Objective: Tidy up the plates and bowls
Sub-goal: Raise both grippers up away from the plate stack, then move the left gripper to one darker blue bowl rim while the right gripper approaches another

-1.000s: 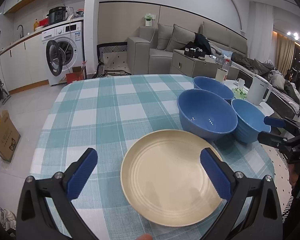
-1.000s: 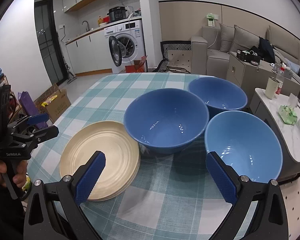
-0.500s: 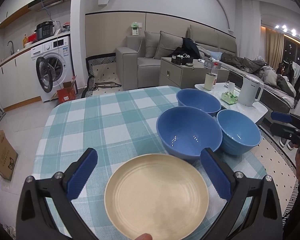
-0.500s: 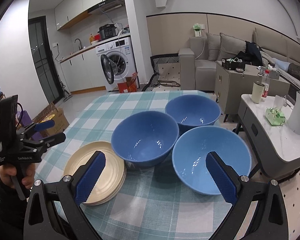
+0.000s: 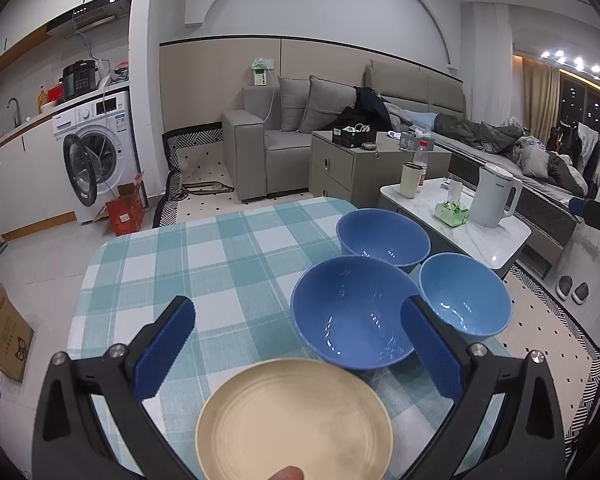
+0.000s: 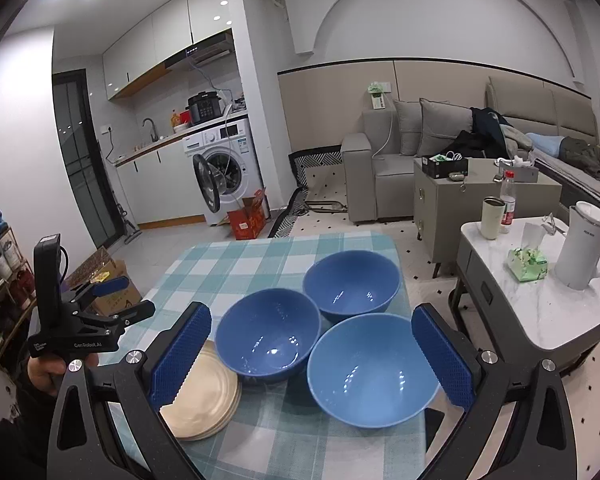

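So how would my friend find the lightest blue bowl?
Look at the checked table. Three blue bowls sit bunched on its side beside the white side table. The lightest bowl is the paler one, farthest from the plates.

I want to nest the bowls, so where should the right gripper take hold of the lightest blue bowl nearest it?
Probably the near rim of the light bowl, coming from above with one finger inside and one outside. It stands upright and looks wider than the open right gripper, so spanning it seems unlikely. The near side is free; the middle bowl and far bowl crowd the other sides.
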